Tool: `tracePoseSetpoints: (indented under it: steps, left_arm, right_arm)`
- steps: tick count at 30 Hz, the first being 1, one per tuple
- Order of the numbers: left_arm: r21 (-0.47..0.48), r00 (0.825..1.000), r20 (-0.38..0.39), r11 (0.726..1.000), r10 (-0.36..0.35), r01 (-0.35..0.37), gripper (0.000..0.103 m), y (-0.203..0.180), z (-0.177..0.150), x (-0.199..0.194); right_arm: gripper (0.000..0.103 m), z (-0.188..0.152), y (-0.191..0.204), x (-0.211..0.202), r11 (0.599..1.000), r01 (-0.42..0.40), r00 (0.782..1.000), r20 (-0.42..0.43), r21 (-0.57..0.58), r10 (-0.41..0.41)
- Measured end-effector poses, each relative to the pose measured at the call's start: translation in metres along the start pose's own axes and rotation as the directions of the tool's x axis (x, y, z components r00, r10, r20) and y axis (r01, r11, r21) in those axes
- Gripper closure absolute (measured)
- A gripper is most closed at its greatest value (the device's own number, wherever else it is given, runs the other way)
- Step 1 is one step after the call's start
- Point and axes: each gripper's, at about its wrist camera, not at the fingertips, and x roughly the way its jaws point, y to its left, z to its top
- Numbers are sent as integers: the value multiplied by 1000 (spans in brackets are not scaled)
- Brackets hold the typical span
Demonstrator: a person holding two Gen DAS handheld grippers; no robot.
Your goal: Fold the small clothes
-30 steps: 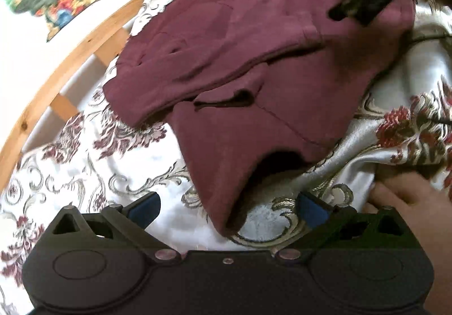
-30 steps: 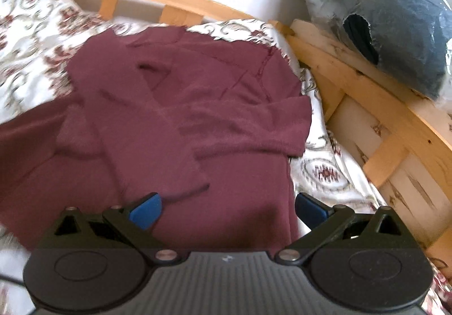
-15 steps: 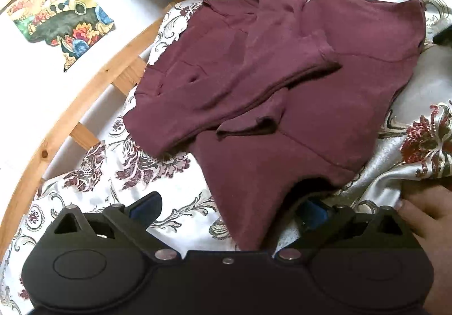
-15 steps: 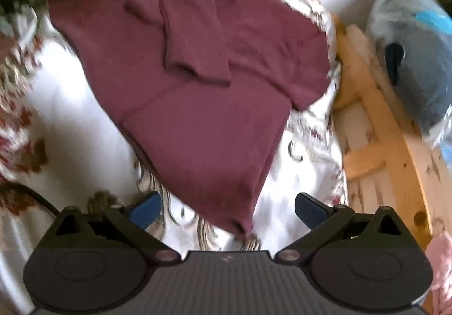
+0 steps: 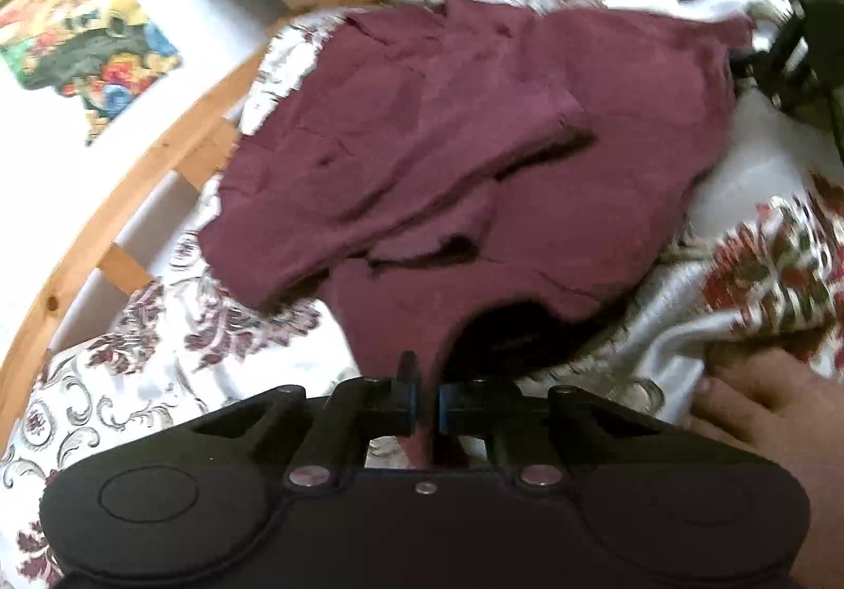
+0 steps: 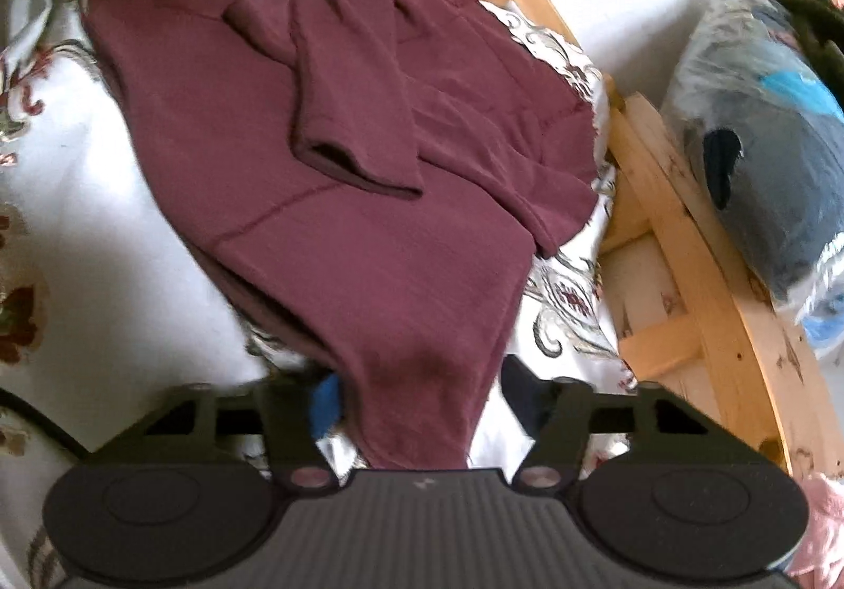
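Garment: a maroon top (image 5: 475,156) lies spread across the middle of the left wrist view, on a floral bedspread (image 5: 174,341); in the right wrist view the same maroon top (image 6: 327,167) fills the centre and upper left of the frame.
Sleeves: both are folded in over the body; one sleeve (image 6: 343,77) lies straight down the middle in the right wrist view, its dark cuff opening facing the lower part of the frame.
Left gripper (image 5: 424,404): at the bottom centre of its frame, jaws drawn together until almost touching, with a corner of the maroon hem pinched between them and hanging through the narrow gap.
Right gripper (image 6: 414,399): at the bottom centre of its frame, jaws partly apart, with a corner of the hem lying between them; the blue pad on the left sits against the cloth, but I cannot tell whether the cloth is actually clamped.
Hem: lifted off the bedspread near the left gripper, with a dark hollow showing under the raised edge.
Bare hand (image 5: 765,404): lower right of the left wrist view, resting on the bedspread.
Bed frame (image 5: 132,182): a pale wooden rail curves along the left side of the left wrist view.
Plastic-wrapped bundle (image 6: 765,156): dark, at the right of the right wrist view, beyond the wooden rail.
Sharpness: the left wrist view is blurred.
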Motion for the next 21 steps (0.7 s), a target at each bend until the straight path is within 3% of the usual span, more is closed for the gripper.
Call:
tracePoseSetpoints:
  steps: [2,7,11,17,21]
  left_arm:
    - [-40,999,25,999,29,-28,97,2,0,-4]
    - [-140,991,75,985,114,-103,98,7,-2,-14]
    - [-237,989,68,965,132,-112,98,18,-5,-28]
    - [-263,973,135,953,188,-147,98,28,-9,-70]
    - [-335,975,147,936,168,-111,98,40,-12,-99]
  right_arm:
    - [84,2,4,1,1000,-27,1000,7,2,27]
    - [89,6,-2,-2,997,3,999,46,80,-7]
    - [91,8,-6,-17,993,76,990,111,93,-86]
    - [94,13,-31,-66,982,70,981,166,176,-100]
    - [96,17,-52,-108,961,47,979,177,273,-98]
